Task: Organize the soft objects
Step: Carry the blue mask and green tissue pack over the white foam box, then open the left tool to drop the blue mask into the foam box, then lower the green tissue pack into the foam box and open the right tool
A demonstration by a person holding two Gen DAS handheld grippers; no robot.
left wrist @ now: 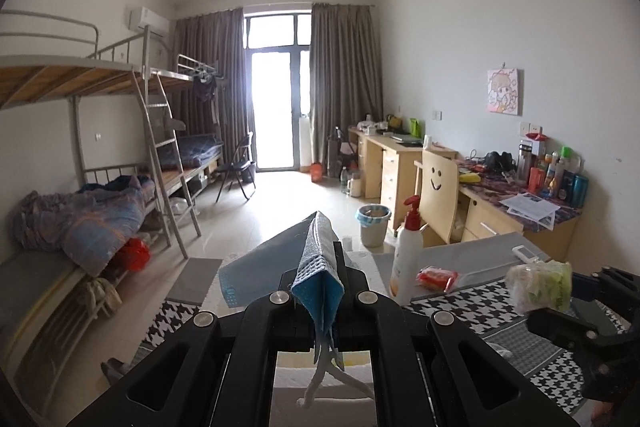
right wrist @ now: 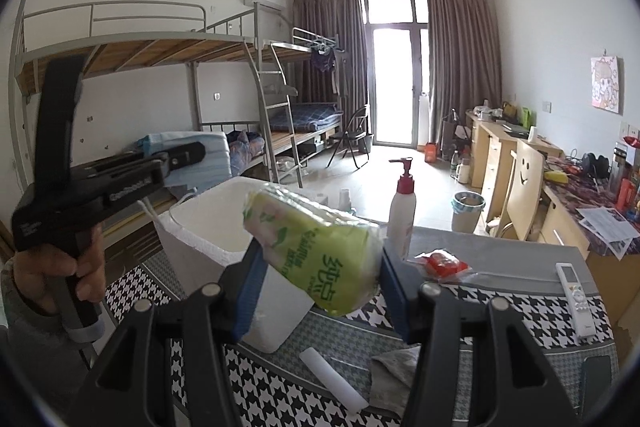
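My left gripper [left wrist: 320, 279] is shut on a blue face mask [left wrist: 316, 259], whose white ear loops dangle below the fingers. In the right wrist view a hand holds that left gripper [right wrist: 196, 153] at the left, with the blue mask [right wrist: 200, 147] above the far left rim of a white foam box [right wrist: 216, 227]. My right gripper [right wrist: 322, 255] is shut on a green pack of tissues [right wrist: 316, 247], held tilted just right of the box. The tissue pack [left wrist: 540, 285] also shows at the right edge of the left wrist view.
On the table's houndstooth cloth [right wrist: 500, 303] stand a white pump bottle with a red cap [right wrist: 402, 211], a red packet [right wrist: 442, 263], a white remote [right wrist: 576, 299] and a white roll [right wrist: 334, 379]. Bunk beds line the left wall, desks the right.
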